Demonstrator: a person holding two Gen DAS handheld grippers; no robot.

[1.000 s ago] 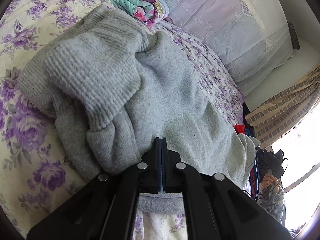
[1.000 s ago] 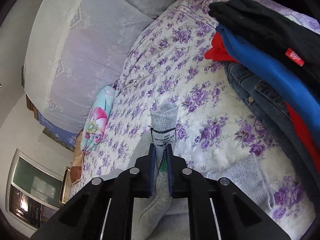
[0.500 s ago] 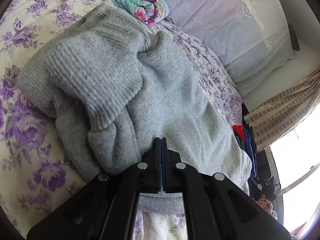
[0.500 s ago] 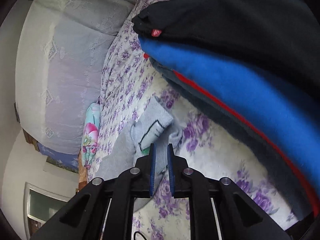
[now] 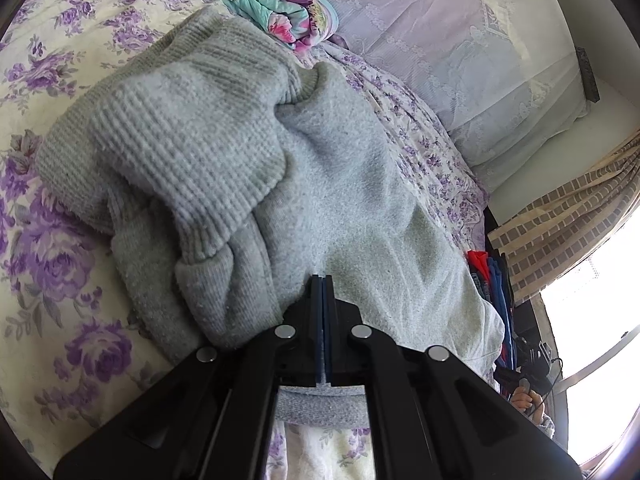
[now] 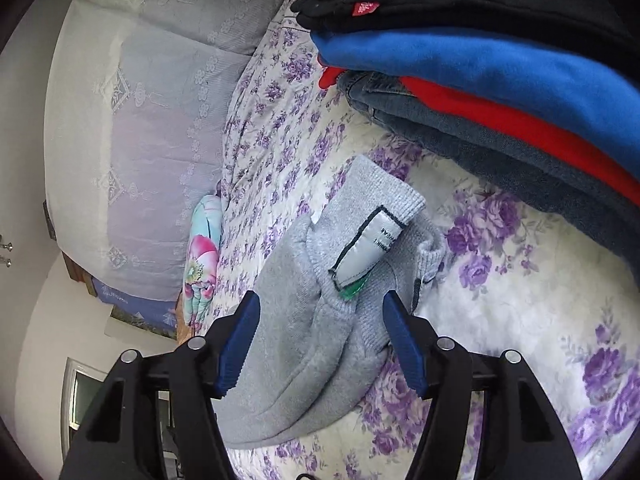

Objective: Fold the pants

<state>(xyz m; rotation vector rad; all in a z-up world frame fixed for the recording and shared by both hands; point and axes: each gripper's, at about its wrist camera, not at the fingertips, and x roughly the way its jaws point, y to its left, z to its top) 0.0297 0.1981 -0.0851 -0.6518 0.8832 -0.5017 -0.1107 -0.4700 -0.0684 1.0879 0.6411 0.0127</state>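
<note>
The grey pants (image 5: 344, 184) lie half folded; left tongs (image 5: 322, 280) stay pinched together, right tongs (image 6: 320, 320) are opening, letting go of the waistband (image 6: 376, 216); smoothing remains.

The pants (image 5: 352, 184) are light grey, with a ribbed grey cuff. The bedsheet (image 6: 500, 320) is cream with purple flowers. The folded blanket (image 5: 264, 4) is turquoise and pink. The stacked clothes (image 6: 500, 60) – black, blue, red, dark denim.
</note>
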